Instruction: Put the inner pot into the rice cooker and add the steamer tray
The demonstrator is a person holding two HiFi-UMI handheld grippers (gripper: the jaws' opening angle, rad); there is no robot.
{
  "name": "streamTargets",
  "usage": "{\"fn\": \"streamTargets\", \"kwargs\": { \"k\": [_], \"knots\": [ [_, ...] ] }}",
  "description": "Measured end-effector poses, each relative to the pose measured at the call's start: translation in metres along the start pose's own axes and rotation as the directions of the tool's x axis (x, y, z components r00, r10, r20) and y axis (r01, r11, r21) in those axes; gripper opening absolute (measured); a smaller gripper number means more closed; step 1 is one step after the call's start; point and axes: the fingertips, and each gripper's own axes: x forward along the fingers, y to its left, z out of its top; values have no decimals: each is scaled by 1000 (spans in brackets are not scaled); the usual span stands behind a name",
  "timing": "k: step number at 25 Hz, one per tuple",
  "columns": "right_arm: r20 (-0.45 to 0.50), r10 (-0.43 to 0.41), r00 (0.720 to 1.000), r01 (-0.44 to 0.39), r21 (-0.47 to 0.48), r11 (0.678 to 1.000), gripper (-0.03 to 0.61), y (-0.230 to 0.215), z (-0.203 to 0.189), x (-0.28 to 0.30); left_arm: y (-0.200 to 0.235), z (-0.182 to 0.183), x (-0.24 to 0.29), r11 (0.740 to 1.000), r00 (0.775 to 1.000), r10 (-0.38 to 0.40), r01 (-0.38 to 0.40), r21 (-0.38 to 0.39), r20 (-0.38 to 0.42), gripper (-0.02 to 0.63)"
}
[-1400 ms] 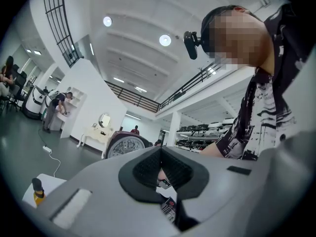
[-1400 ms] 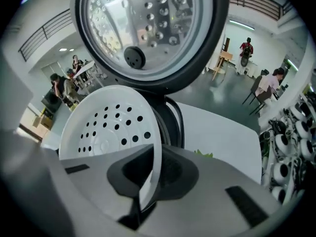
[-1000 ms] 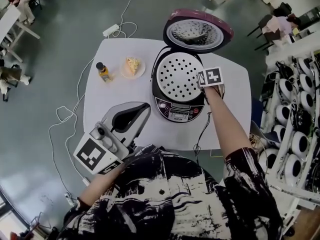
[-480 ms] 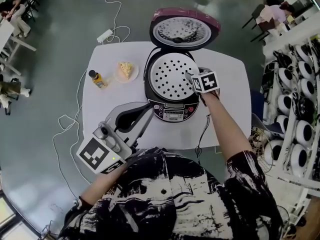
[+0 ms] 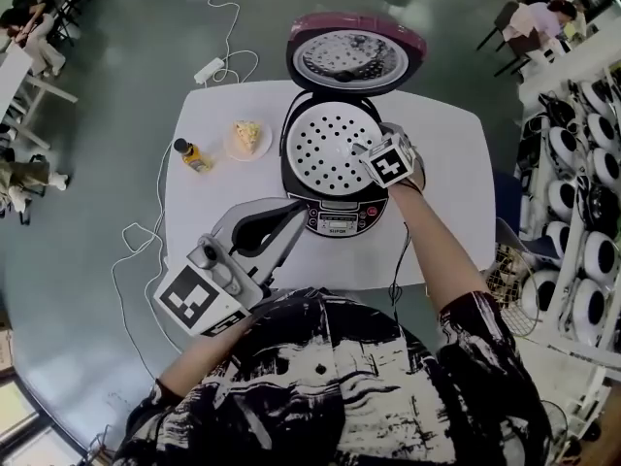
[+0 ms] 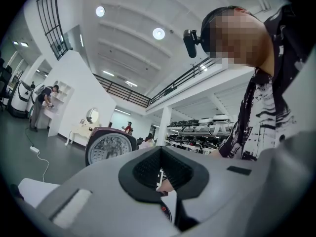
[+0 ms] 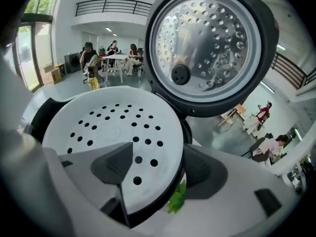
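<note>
The rice cooker (image 5: 336, 216) stands open on the white table, its lid (image 5: 355, 56) tipped back. The perforated white steamer tray (image 5: 328, 149) lies in its mouth and hides the inner pot. My right gripper (image 5: 373, 153) is at the tray's right rim. In the right gripper view, the right gripper (image 7: 158, 168) straddles the steamer tray (image 7: 113, 127). Its jaws are opening, one pad over the tray and one outside the rim, neither pressing. A green leafy bit (image 7: 176, 199) shows under the rim. My left gripper (image 5: 284, 218) hovers level at the cooker's front left, shut and empty.
A small bottle (image 5: 192, 153) and a plate with food (image 5: 248, 136) sit on the table (image 5: 446, 173) left of the cooker. The cooker's cord (image 5: 396, 265) hangs off the front edge. Shelves of equipment (image 5: 582, 212) stand at the right, with cables on the floor at the left.
The right gripper has rolled at the tray's rim. The left gripper has drifted a little toward the cooker's front.
</note>
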Motion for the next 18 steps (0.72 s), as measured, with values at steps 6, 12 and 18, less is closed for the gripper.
{"fn": "streamTargets", "kwargs": {
  "k": [6, 12, 18],
  "knots": [
    [161, 7, 987, -24, 107, 994, 298, -4, 16, -15, 5, 2, 1, 1000, 1000, 13, -13, -3, -9, 5],
    [561, -23, 828, -141, 248, 958, 296, -17, 79, -129, 5, 2, 9, 1000, 1000, 11, -11, 4, -11, 5],
    [814, -78, 575, -288, 290, 913, 41, -10, 109, -296, 13, 7, 26, 999, 1000, 7, -7, 35, -6, 5]
  ]
}}
